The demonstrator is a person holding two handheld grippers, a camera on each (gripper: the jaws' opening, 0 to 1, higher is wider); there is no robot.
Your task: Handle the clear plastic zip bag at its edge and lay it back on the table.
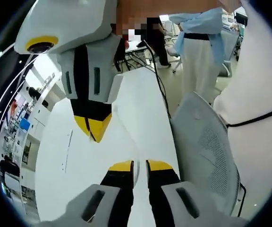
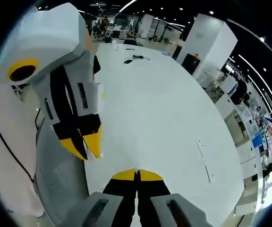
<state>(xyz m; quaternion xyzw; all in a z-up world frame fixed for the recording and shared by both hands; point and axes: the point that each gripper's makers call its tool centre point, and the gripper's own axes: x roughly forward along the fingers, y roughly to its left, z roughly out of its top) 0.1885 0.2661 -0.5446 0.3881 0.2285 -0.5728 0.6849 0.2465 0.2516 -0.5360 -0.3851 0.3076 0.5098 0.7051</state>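
The clear plastic zip bag (image 1: 137, 171) is hard to make out. In the left gripper view I read it as a pale, glassy sliver caught in the narrow slot between my left tongs (image 1: 140, 165), with a faint edge running up and away toward the right tongs (image 1: 94, 131). So I judge it is up off the table (image 1: 140, 109), hanging by its edge, not lying flat.

The left tongs are clenched on that edge, pinching only the rim so the thin film hangs free instead of bunching. The right tongs (image 2: 137, 174) are pressed tip to tip in the right gripper view. I cannot tell whether any film is trapped there (clear plastic over a white top gives me almost nothing to go on). They sit just ahead of the left tongs, which suits steadying the bag's far edge.

Beyond both tongs the table stretches away, with a thin pale strip (image 2: 205, 161) off to one side and a dark cable (image 2: 134, 59) far ahead. A grey mesh chair (image 1: 207, 151) stands beside the left tongs, at the table's edge.
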